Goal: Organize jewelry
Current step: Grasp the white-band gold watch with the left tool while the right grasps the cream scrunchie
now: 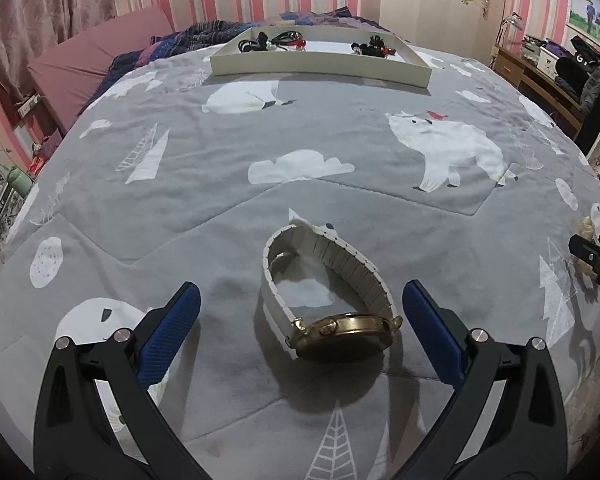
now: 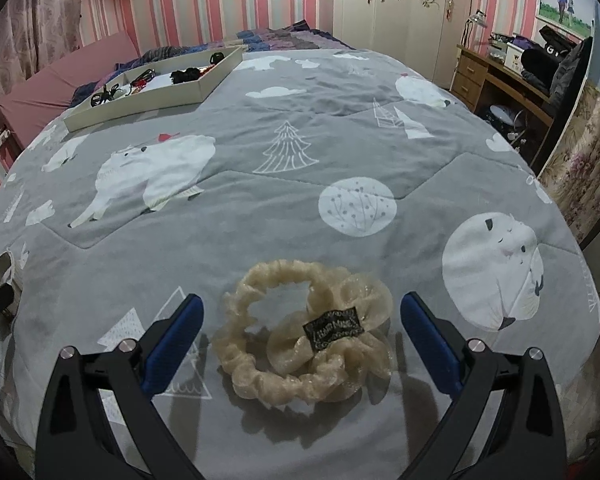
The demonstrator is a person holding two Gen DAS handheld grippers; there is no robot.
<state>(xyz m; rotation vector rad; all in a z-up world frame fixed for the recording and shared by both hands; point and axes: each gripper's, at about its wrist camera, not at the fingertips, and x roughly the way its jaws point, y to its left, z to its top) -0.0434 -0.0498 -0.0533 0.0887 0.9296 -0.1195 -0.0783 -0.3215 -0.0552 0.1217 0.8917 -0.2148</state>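
**Both grippers spread wide over jewelry on the bed**

The left gripper [image 1: 300, 312] sits low over the grey polar-bear quilt [image 1: 220, 184] with its jaws wide apart, holding nothing. Between its blue pads [image 1: 172, 332] lies a wristwatch [image 1: 332, 300] on its side: the gold case faces the camera and rests on the quilt, while the white link band loops away behind it. Neither pad touches the watch; bare quilt shows on both sides of it, a little more on the left.

The right gripper [image 2: 300, 340] is likewise spread wide and empty. A cream, ruffled hair scrunchie [image 2: 300, 340] with a small black label lies flat on the quilt between its pads, clear of both, though the gap on each side is slight.

The white tray [image 1: 320, 66] stands at the far side of the bed, well apart from both grippers. Its low front wall faces the left camera; in the right wrist view it lies far left, at an angle. Inside are dark cords [image 1: 260, 42] and small black and red pieces, too small to name, grouped toward its ends, with a bare white floor in the middle.

From the grippers to the tray the quilt runs open and flat. The bed's right edge falls off toward a wooden desk [image 2: 496, 76]; a pink folded mattress [image 1: 96, 60] borders the far left.

In the left wrist view the right gripper's tip shows at the right edge beside the scrunchie.
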